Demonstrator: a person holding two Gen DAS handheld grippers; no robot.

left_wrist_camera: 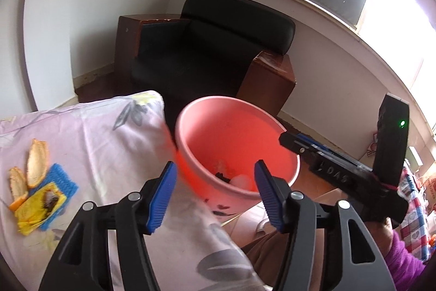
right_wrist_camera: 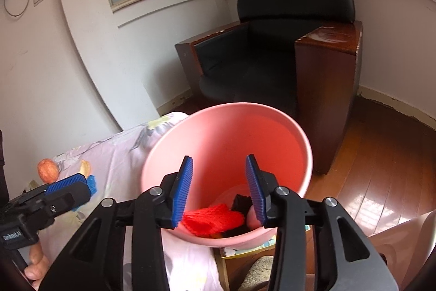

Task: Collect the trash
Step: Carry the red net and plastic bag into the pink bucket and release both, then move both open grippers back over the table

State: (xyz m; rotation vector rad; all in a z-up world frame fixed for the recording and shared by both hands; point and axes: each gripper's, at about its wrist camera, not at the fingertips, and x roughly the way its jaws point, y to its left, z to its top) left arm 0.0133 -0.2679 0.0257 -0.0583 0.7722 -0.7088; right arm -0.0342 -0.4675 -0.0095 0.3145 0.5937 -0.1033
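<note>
A pink bucket (left_wrist_camera: 237,138) (right_wrist_camera: 226,143) stands at the bed's edge. A red knitted piece (right_wrist_camera: 215,220) and a dark scrap (right_wrist_camera: 241,202) lie in its bottom. My left gripper (left_wrist_camera: 215,195) is open, empty, just short of the bucket's near rim. My right gripper (right_wrist_camera: 219,192) is open over the bucket's mouth with nothing between its pads; in the left wrist view its tip (left_wrist_camera: 291,141) reaches over the right rim. On the sheet to the left lie orange peels (left_wrist_camera: 38,162) (right_wrist_camera: 47,171), a yellow wrapper (left_wrist_camera: 38,209) and a blue sponge (left_wrist_camera: 61,182). The left gripper (right_wrist_camera: 79,188) hangs near them.
The bed has a pale floral sheet (left_wrist_camera: 103,132). A black armchair with brown wooden sides (left_wrist_camera: 218,51) (right_wrist_camera: 286,53) stands right behind the bucket, against the wall. Wood floor (right_wrist_camera: 381,168) lies to the right. A low stand (right_wrist_camera: 245,252) shows under the bucket.
</note>
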